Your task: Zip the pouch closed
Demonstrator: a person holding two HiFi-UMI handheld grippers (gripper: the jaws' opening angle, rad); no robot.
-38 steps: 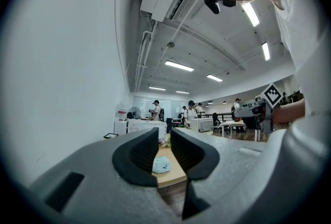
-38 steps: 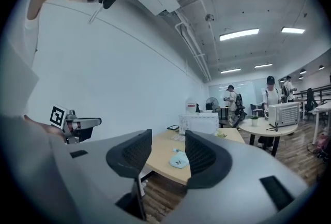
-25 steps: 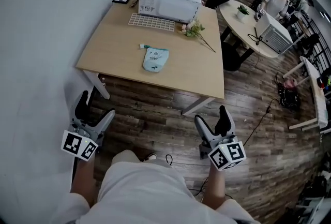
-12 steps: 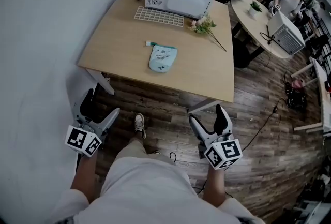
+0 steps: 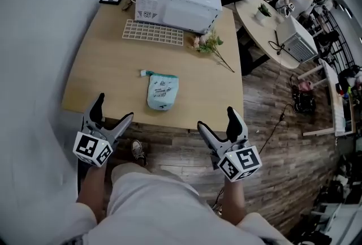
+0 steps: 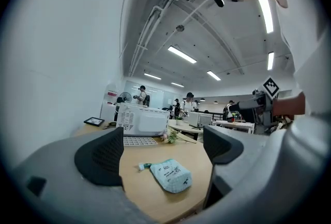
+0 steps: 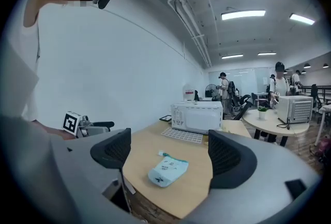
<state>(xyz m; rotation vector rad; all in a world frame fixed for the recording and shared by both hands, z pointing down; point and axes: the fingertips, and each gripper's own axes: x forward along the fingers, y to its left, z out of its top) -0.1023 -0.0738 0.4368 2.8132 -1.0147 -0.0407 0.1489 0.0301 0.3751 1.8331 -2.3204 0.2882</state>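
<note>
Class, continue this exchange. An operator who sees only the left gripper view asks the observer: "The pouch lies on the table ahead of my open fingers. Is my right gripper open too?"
Observer: Yes. The right gripper has its fingers apart with nothing between them.
Operator: Where do both grippers sit relative to the table?
Observer: From the head view, both are by the near edge of the table. The left gripper is left of the pouch, the right gripper is to its right, and neither touches it.
Operator: Anything underfoot?
Observer: A shoe on the wooden floor, below that edge.
</note>
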